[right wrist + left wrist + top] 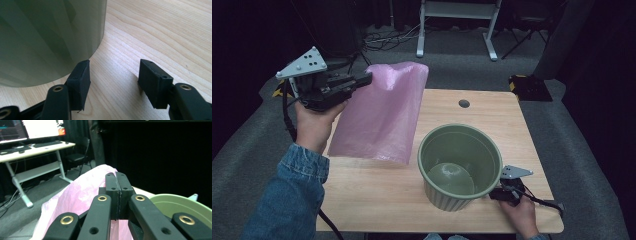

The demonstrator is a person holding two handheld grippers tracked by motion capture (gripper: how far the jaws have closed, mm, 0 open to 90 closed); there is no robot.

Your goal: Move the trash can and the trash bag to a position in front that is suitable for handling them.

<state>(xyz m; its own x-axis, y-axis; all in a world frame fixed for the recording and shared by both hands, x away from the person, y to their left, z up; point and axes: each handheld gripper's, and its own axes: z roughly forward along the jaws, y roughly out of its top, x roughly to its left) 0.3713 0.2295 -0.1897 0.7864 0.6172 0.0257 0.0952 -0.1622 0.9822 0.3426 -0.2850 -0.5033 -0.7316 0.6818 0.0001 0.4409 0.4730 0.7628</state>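
The left claw point(364, 79) is clamped tight on the top edge of a pink bag point(382, 117) and holds it up over the worktop point(507, 125); the bag hangs slack, its lower edge apparently brushing the wood just left of the green pot point(460, 167). The pot stands upright near the front edge. The right claw point(113, 80) sits low at the pot's right side, jaws apart with bare wood between them, one pad close against the pot's wall.
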